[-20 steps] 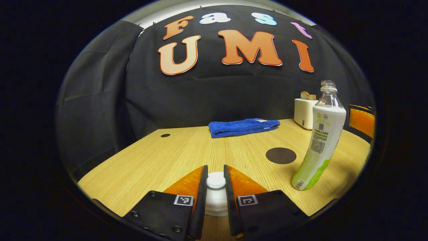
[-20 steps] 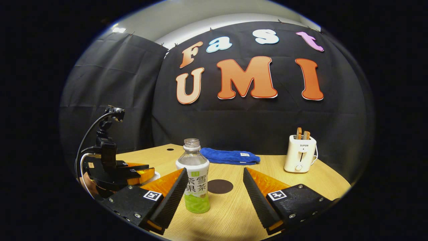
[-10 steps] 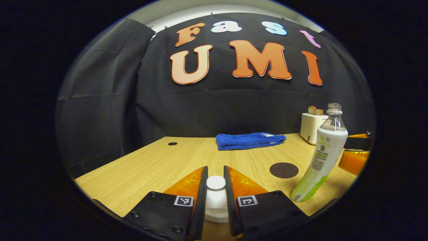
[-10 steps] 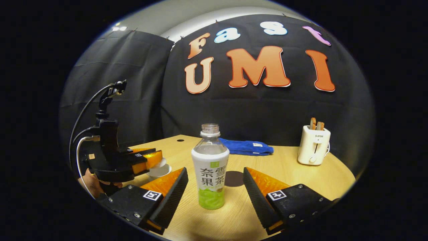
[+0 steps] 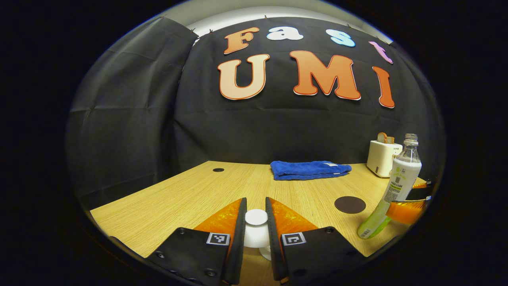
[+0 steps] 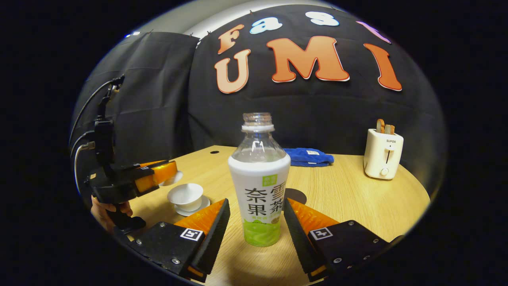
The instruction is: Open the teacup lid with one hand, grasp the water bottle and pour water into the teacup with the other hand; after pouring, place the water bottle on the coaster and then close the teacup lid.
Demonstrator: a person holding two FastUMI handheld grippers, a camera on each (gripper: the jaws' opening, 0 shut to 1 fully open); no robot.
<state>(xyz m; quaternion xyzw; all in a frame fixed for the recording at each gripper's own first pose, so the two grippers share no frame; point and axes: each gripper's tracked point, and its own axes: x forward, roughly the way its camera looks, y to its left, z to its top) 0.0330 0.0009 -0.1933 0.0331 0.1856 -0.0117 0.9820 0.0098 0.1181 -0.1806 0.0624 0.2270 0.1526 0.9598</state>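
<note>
Counts, placed relative to the bottle: one bottle, uncapped, upright on one wooden table; one dark round coaster just behind it; one blue towel farther behind; one white toaster off to its right, two slices in the slots; one white teacup on one saucer to its left; one white lid; two grippers, left gripper and right gripper.
</note>
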